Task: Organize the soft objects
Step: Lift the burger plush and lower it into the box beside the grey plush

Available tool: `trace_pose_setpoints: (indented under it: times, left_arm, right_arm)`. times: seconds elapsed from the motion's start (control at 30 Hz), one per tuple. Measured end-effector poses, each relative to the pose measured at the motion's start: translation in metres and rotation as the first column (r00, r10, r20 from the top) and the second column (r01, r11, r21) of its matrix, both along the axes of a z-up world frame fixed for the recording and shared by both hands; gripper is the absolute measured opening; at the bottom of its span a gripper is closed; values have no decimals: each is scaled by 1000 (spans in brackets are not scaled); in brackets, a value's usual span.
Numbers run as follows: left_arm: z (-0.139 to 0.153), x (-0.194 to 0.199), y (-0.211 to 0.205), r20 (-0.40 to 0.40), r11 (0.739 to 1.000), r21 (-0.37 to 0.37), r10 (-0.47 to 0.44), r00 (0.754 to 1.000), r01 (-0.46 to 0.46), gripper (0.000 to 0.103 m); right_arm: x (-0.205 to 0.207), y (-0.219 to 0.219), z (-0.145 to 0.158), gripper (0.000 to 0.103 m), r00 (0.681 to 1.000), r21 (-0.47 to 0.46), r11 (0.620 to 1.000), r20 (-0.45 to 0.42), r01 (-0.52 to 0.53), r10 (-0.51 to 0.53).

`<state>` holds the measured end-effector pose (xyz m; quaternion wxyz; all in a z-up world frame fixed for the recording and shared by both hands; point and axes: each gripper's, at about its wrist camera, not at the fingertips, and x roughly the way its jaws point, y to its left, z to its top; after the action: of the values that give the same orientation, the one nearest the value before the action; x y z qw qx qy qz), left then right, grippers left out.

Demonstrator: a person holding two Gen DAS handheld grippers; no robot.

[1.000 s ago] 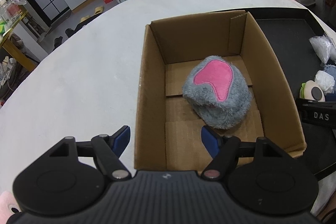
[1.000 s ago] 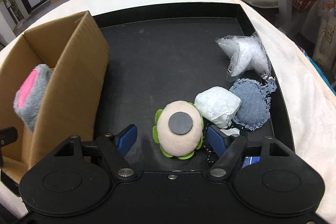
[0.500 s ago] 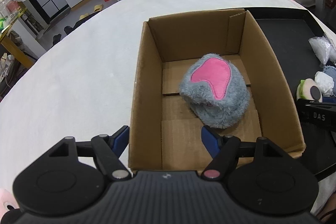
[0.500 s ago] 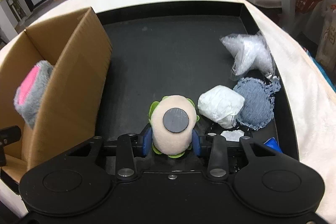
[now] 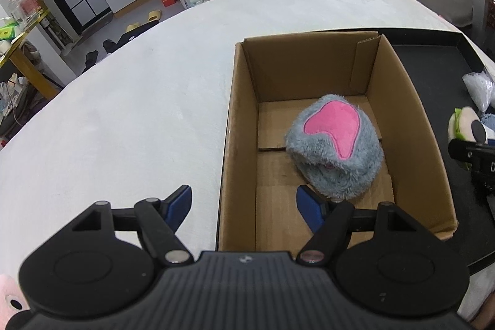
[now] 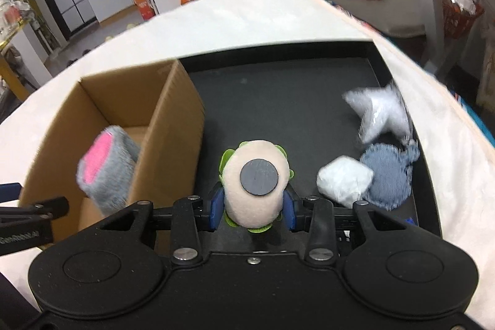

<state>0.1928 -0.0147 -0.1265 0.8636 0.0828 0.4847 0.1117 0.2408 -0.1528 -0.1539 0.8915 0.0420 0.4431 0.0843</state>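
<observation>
Now, from my left wrist camera, my left gripper hangs with its jaws spread wide and nothing between them. Its blue fingers straddle the near left wall of the box: one finger sits over the white cloth, the other over the box floor. Inside the box, toward its right side, lies the grey plush with a pink patch facing up; it rests on the cardboard floor, just beyond my right-hand finger, and I cannot tell whether the two touch. To the right of the box is the black tray. At the far right edge of this view, the cream toy shows above the black body of my other tool.

Next, from my right wrist camera, my right gripper is clamped on the cream toy. Its blue pads press both flanks, and the jaws have just been closing on it. The toy is round, with green trim and a dark disc on its face, and it sits over the tray floor, just right of the box. On the tray's right side lie a white bundle, touching a denim pouch, and farther back a clear bag of white stuffing. The grey plush shows inside the box; this view is blurred.
</observation>
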Motion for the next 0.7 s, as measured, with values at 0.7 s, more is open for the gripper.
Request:
trace_pose_setpoints:
  times: [0.7]
  left_arm:
    - [0, 1, 17, 41, 996, -78, 35, 999, -32, 63]
  right_arm:
    - [13, 48, 50, 38, 984, -14, 989, 104, -147, 148]
